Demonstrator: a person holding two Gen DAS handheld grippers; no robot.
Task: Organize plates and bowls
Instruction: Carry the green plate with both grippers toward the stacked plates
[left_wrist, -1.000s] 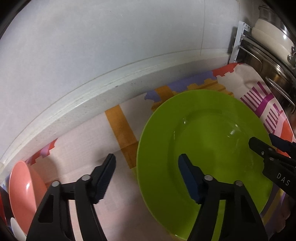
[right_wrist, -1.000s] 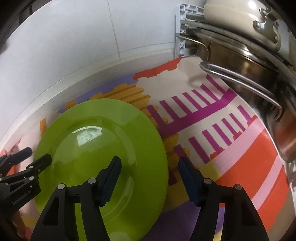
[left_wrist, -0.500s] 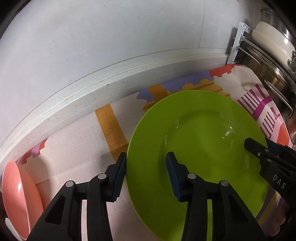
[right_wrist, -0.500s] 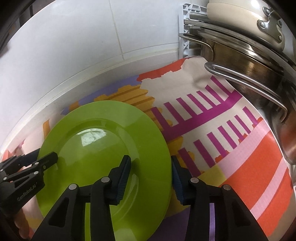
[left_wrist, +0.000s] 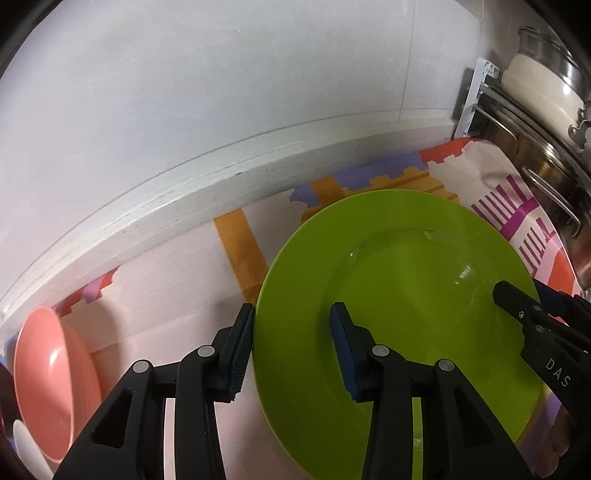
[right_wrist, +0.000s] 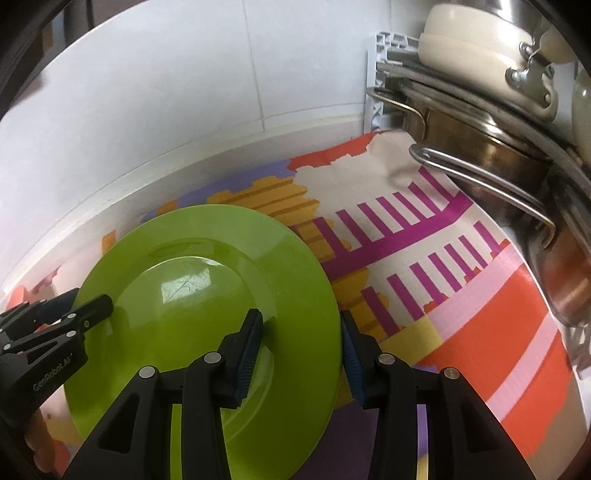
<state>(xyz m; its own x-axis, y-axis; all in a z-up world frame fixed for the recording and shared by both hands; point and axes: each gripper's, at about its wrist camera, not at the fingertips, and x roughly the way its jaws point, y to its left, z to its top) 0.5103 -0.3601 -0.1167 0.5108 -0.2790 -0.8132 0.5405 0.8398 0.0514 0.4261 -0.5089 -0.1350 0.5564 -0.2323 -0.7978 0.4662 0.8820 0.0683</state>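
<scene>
Green plate (left_wrist: 402, 295), rear of counter: both grippers closing in on opposite rims.

Change: over the last second both sets of jaws have narrowed and slid onto the plate. The left gripper (left_wrist: 293, 349) now straddles the left rim, the right gripper (right_wrist: 301, 350) the right rim; jaws part-closed with a gap each side, not yet pinching, plate flat on the patterned mat (right_wrist: 461, 295). Judged: a two-sided lift is about to start; clamping comes next.
Surroundings: pink bowl (left_wrist: 51, 384) near the counter's left edge, well apart from the plate. Stacked steel pots (right_wrist: 480, 147) and a cream lidded pan (right_wrist: 476, 48) crowd the right rear corner, near the plate's right side. White wall ledge (left_wrist: 184, 192) runs just behind, limiting travel backward.
</scene>
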